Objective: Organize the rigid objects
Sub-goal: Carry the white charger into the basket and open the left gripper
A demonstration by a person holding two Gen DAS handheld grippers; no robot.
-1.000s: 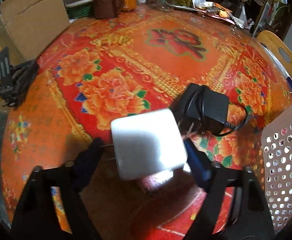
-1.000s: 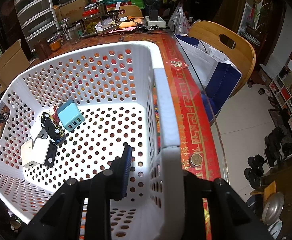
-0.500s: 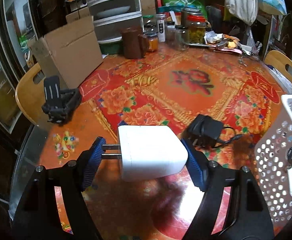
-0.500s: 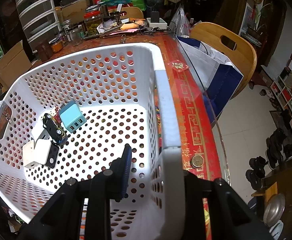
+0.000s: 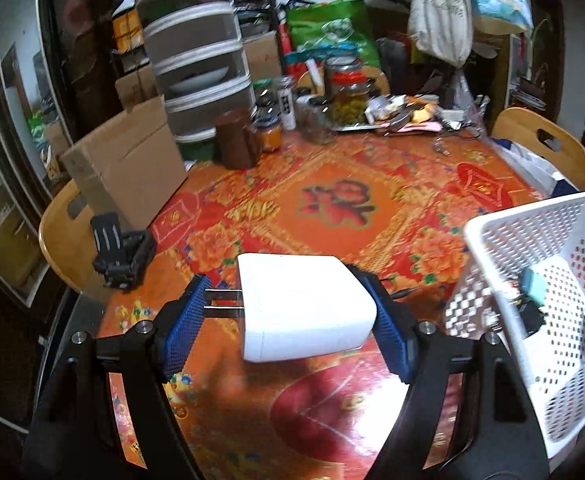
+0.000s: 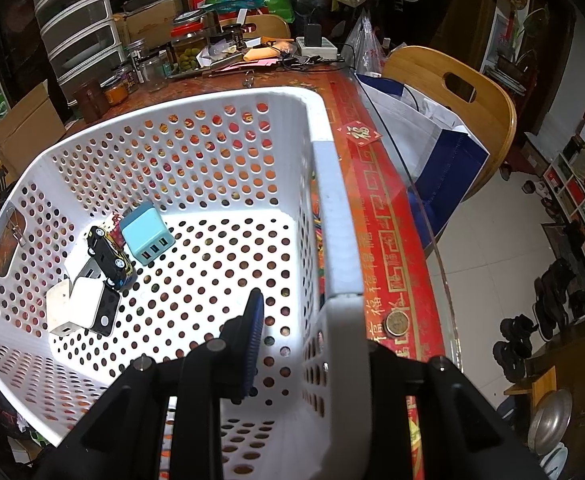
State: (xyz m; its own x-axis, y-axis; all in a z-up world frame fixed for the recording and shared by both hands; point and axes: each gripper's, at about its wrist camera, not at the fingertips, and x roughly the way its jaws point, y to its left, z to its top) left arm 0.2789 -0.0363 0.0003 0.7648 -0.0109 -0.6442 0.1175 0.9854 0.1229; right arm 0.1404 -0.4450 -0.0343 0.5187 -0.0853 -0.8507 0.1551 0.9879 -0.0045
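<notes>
My left tongs (image 5: 288,320) pinch a white charger (image 5: 304,306); my right tongs (image 6: 312,340) clamp the basket (image 6: 338,216) wall. Several chargers and a toy car (image 6: 108,256) lie inside at nine o'clock; this one remains.

Cluttered dining room
Wooden chairs (image 6: 452,84) ring the red floral desk (image 5: 332,208); plastic drawers (image 5: 188,64) behind, pale tiled floor (image 6: 492,248).

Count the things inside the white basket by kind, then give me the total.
Chargers: 3, one blue, two white
Toy cars: 1, black
Total: 4 in the basket. Something partly hidden under the car is not counted.
</notes>
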